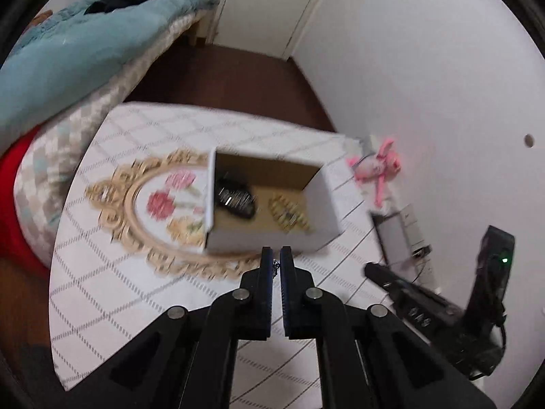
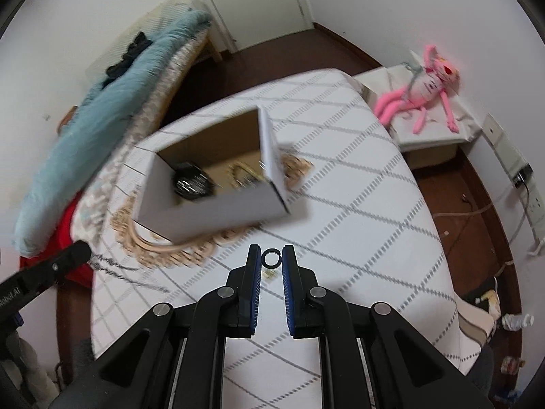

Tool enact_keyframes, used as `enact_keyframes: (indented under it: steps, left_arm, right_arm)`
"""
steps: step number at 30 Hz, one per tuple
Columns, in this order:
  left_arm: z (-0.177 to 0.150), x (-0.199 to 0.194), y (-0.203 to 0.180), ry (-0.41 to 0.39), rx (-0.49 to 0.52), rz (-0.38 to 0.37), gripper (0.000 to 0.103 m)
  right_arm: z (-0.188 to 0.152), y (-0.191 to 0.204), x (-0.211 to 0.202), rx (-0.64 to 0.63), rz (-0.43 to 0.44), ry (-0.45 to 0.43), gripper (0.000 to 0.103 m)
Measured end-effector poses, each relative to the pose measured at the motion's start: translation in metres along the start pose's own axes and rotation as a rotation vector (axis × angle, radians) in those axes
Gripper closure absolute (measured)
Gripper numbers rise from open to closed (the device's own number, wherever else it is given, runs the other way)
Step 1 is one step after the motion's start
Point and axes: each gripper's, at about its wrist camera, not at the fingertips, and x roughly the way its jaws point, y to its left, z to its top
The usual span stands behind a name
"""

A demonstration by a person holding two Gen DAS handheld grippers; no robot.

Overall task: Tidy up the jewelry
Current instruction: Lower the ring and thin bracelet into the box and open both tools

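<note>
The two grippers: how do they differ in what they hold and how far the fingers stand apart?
The left gripper has its fingers nearly together, pinching a thin chain; the right gripper has its fingers wider apart, gripping a small dark ring. The chain hangs and trails loosely; the ring sits stiff between the fingertips. Both grippers are over the checked cloth, near the open box.

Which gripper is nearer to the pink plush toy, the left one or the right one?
Right. The right gripper works on the toy's side of the table; the left gripper sits farther across, beyond the box from the pink plush toy.
</note>
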Motion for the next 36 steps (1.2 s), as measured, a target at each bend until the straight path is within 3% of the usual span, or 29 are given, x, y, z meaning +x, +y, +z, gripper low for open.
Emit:
enact_keyframes:
  steps: [7, 16, 22, 23, 24, 25, 26, 29, 31, 33, 34, 36]
  left_arm:
    - [0.052, 0.018, -0.012, -0.009, 0.040, -0.016, 0.101]
    - [0.071, 0.077, 0.019, 0.122, -0.015, 0.022, 0.101]
    - [0.070, 0.104, 0.035, 0.216, -0.037, 0.214, 0.091]
    - [0.069, 0.107, 0.039, 0.226, -0.042, 0.241, 0.081]
    - [0.067, 0.108, 0.041, 0.226, -0.045, 0.253, 0.064]
    - [0.067, 0.108, 0.044, 0.222, -0.047, 0.275, 0.052]
    - [0.066, 0.107, 0.046, 0.209, -0.048, 0.302, 0.034]
    - [0.065, 0.103, 0.051, 0.182, -0.044, 0.344, 0.030]
    - [0.064, 0.102, 0.053, 0.169, -0.041, 0.361, 0.029]
    - [0.064, 0.101, 0.053, 0.153, -0.032, 0.382, 0.008]
    - [0.062, 0.099, 0.052, 0.139, -0.020, 0.390, 0.004]
    - [0.060, 0.098, 0.050, 0.123, 0.003, 0.403, 0.001]
  right_arm:
    - [0.063, 0.027, -0.005, -0.047, 0.101, -0.011, 0.090]
    - [0.119, 0.045, 0.060, -0.094, 0.111, 0.143, 0.090]
    - [0.129, 0.058, 0.111, -0.136, 0.108, 0.292, 0.089]
    - [0.130, 0.060, 0.118, -0.137, 0.104, 0.311, 0.089]
    - [0.131, 0.060, 0.123, -0.137, 0.103, 0.327, 0.089]
    - [0.131, 0.061, 0.127, -0.139, 0.093, 0.332, 0.088]
    - [0.133, 0.062, 0.129, -0.146, 0.077, 0.331, 0.079]
    - [0.135, 0.060, 0.126, -0.147, 0.078, 0.317, 0.057]
    - [0.136, 0.059, 0.122, -0.150, 0.065, 0.304, 0.052]
    - [0.137, 0.059, 0.115, -0.165, 0.041, 0.275, 0.051]
    - [0.136, 0.058, 0.111, -0.168, 0.027, 0.262, 0.049]
    - [0.135, 0.056, 0.103, -0.183, -0.020, 0.230, 0.030]
